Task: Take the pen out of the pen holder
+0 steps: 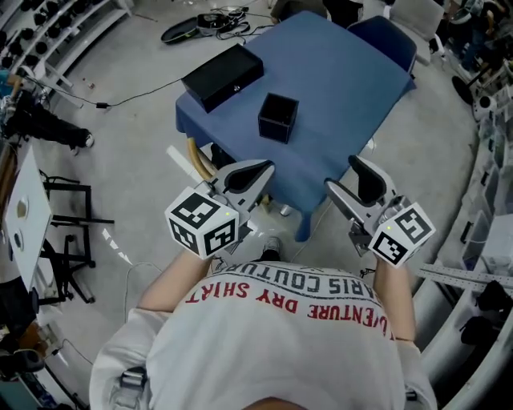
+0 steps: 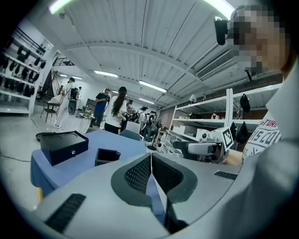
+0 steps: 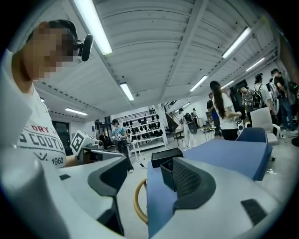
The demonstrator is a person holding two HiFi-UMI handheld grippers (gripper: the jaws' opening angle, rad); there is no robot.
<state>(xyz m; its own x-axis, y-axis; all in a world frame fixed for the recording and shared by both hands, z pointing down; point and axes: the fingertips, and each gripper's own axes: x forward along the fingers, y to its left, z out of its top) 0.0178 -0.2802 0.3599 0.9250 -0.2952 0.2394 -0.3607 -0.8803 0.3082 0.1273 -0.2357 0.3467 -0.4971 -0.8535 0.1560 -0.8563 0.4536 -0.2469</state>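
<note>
A black square pen holder (image 1: 278, 117) stands on the blue table (image 1: 337, 88), near its front edge. No pen shows in or around it in any view. Both grippers hover short of the table's near edge, in front of my chest. My left gripper (image 1: 258, 171) is shut, its pads pressed together with nothing between them. My right gripper (image 1: 350, 178) is open and empty. In the left gripper view, the holder (image 2: 106, 156) sits left of the left gripper (image 2: 151, 161). In the right gripper view, the holder (image 3: 167, 172) lies just beyond the right gripper (image 3: 149, 179).
A flat black box (image 1: 223, 76) lies on the table's far left corner. A blue chair (image 1: 386, 37) stands behind the table. A curved wooden piece (image 1: 196, 158) sits under the table's near edge. Cables (image 1: 208, 22) trail on the floor. People (image 2: 115, 109) stand far back by shelves.
</note>
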